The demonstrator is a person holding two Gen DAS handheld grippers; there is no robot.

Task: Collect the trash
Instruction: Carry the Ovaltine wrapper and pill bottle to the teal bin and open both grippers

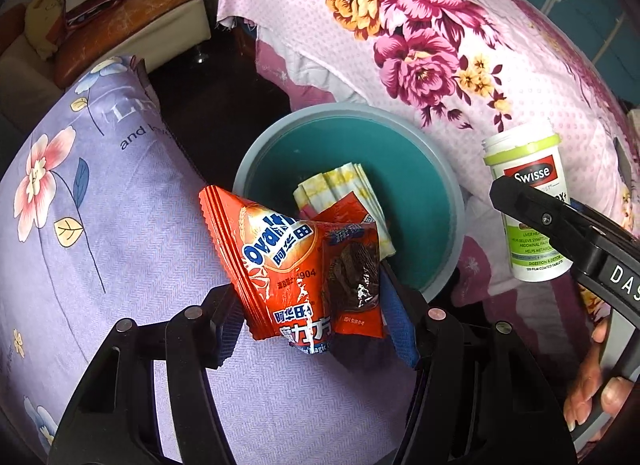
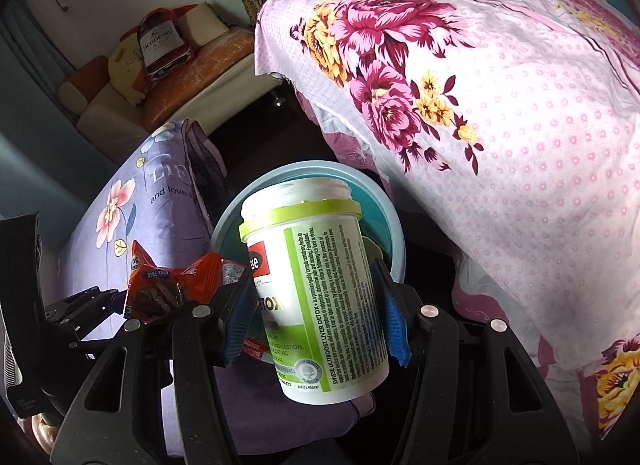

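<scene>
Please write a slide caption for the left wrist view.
Left claw holds wrapper near bin.

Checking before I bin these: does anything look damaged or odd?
The Swisse bottle in the right gripper has no cap. The Ovaltine wrapper in the left gripper is crumpled. Nothing spilled.

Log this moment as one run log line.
left gripper: holds Ovaltine wrapper | right gripper: holds Swisse bottle | bin: some trash inside
</scene>
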